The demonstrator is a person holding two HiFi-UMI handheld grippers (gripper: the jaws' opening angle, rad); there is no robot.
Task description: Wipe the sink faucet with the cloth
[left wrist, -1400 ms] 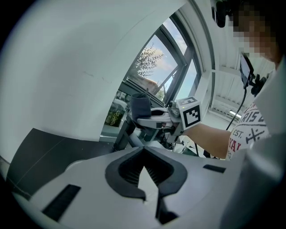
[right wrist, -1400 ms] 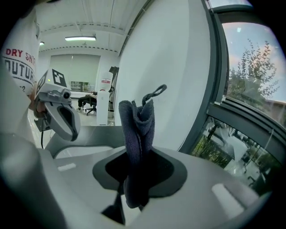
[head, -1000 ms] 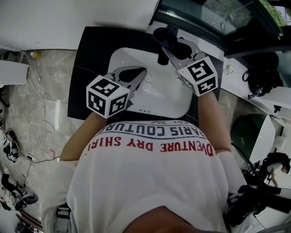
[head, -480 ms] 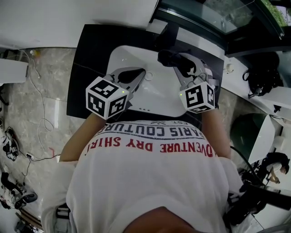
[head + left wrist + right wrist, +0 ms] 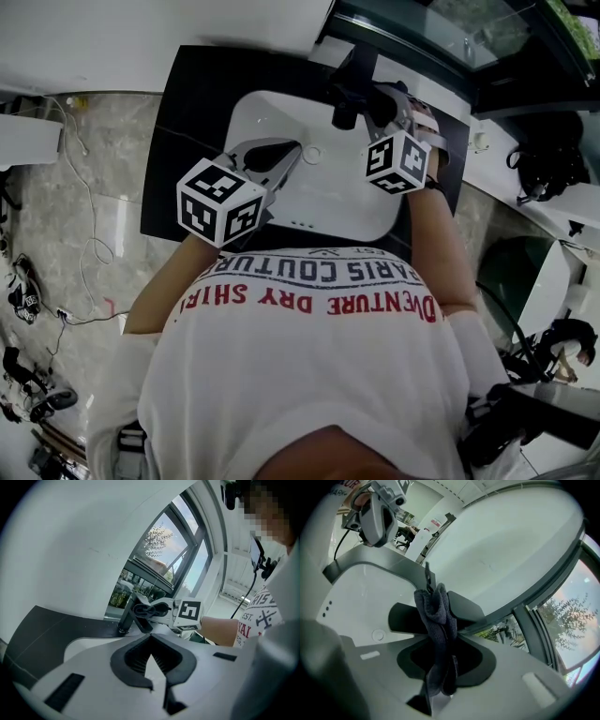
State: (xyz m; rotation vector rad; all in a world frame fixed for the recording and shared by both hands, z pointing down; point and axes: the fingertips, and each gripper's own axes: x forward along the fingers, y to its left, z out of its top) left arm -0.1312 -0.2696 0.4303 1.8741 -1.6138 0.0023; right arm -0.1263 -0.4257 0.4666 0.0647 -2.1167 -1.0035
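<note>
Your right gripper (image 5: 439, 637) pinches the dark cloth (image 5: 437, 613) in its fingers at the black faucet (image 5: 464, 606). Your left gripper (image 5: 292, 155) hovers over the sink (image 5: 328, 202), fingers pressed together.

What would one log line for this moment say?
right gripper: shut on cloth | cloth: at black faucet | left gripper: shut, empty, over sink edge

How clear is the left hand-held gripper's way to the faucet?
Probably clear, yes: only open sink lies between the left hand-held gripper and the faucet. The right hand-held gripper, shut on the cloth, crowds it from the other side.
</note>
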